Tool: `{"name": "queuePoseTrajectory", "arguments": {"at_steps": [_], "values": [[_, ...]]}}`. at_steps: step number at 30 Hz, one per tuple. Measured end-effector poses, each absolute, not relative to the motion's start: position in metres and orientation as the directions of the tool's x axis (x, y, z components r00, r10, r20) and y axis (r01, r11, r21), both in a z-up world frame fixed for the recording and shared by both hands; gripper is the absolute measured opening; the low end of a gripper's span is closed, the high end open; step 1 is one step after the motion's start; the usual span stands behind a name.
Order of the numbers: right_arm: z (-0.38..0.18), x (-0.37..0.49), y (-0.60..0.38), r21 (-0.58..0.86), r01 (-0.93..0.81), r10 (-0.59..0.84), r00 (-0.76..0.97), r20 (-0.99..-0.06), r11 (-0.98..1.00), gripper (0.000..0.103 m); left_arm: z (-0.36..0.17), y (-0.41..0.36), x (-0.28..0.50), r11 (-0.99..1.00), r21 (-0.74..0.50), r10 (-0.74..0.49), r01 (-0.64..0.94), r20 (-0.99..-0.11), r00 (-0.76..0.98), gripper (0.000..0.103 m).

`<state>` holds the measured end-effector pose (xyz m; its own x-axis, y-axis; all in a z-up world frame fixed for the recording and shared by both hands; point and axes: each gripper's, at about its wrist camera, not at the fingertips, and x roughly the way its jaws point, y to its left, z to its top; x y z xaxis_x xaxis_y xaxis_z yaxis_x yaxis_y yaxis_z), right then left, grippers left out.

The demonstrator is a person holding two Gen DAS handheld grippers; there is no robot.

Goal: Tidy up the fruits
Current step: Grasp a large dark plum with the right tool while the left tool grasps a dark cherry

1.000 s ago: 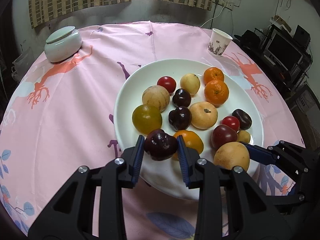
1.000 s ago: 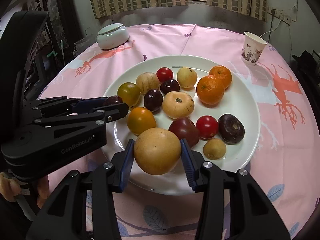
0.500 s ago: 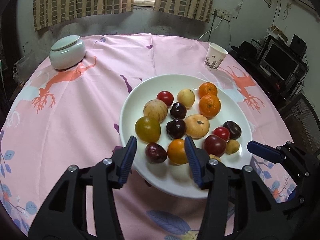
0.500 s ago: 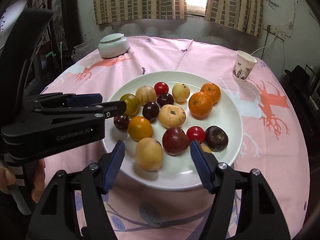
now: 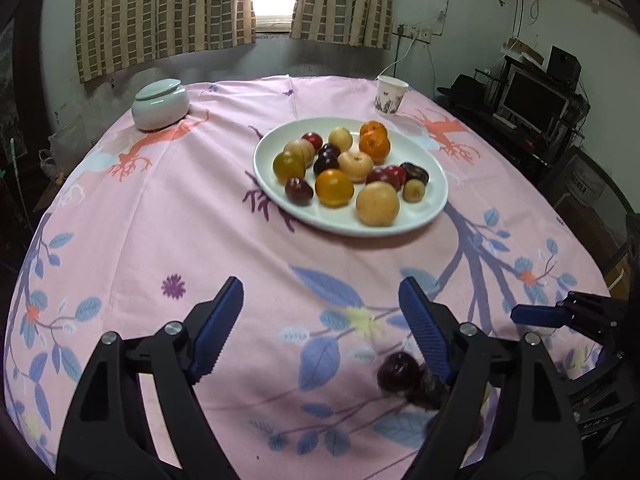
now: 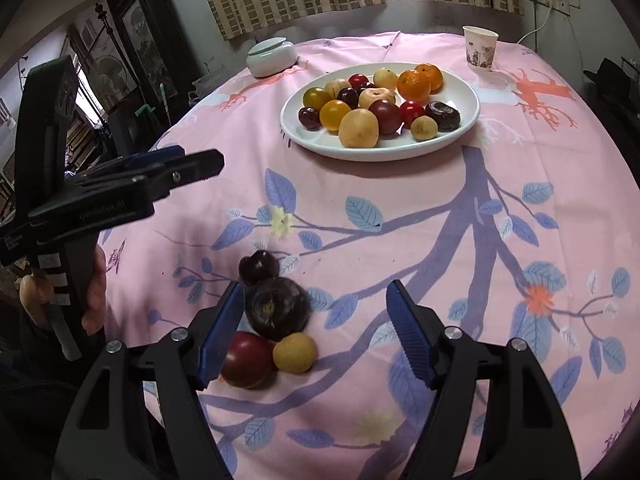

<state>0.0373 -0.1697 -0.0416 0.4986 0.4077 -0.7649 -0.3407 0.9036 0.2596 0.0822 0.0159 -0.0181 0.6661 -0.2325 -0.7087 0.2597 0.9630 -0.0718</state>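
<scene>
The left tongs [image 5: 320, 320] stand wide apart with nothing between the pads; their jaws have just been opening. They hover over the pink cloth [image 5: 160, 220] near the table's front edge. The right tongs [image 6: 316, 320] are likewise spread with no pad pressing on anything, and their jaws have also just been opening.

Just beside the right tongs' left pad lie four loose fruits on the cloth. There is a large dark plum [image 6: 278, 308], a smaller dark cherry-like fruit [image 6: 259, 267] touching its far side, a red plum [image 6: 248, 364] partly behind the pad, and a small yellow fruit [image 6: 295, 353] beside the red one. In the left wrist view only two of these show, blurred, behind its right finger.

Further out sits one white plate [image 6: 372, 151] with fourteen fruits. I count two oranges [image 6: 420, 80], one orange-yellow fruit [image 6: 335, 114], and one big tan fruit [image 6: 358, 128] at the front. There are two more pale round ones, one cream fruit at the back, and one green-yellow one. Two are small and red, four are dark plums or cherries, and one is a small olive-yellow fruit by the front rim.

Beyond the plate stand one paper cup [image 6: 480, 48] and one pale lidded jar [image 6: 272, 57], well apart. A hand [image 6: 94, 292] holds the left tool's grip.
</scene>
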Motion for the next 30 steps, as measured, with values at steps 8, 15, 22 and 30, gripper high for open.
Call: {"name": "queuePoseTrajectory", "arguments": {"at_steps": [8,15,22,30], "values": [[-0.058,0.037,-0.135,0.246,-0.337,0.384,0.446,-0.808,0.909,0.074,-0.037,0.043,0.053,0.988,-0.014,-0.115,0.154,-0.727,0.676,0.082],[-0.074,0.049,-0.119,0.223,-0.307,0.341,0.410,-0.846,0.925,0.050,-0.035,0.058,0.045,0.989,-0.051,-0.131,0.137,-0.727,0.674,0.082],[-0.051,0.044,-0.160,0.186,-0.200,0.268,0.557,-0.786,0.962,0.049,-0.043,0.025,0.049,0.968,-0.087,-0.218,0.235,-0.755,0.619,0.082],[-0.067,0.039,-0.207,0.264,-0.117,0.285,0.529,-0.799,0.957,0.049,-0.064,-0.023,0.058,0.951,-0.071,-0.238,0.302,-0.793,0.560,0.082]]}}
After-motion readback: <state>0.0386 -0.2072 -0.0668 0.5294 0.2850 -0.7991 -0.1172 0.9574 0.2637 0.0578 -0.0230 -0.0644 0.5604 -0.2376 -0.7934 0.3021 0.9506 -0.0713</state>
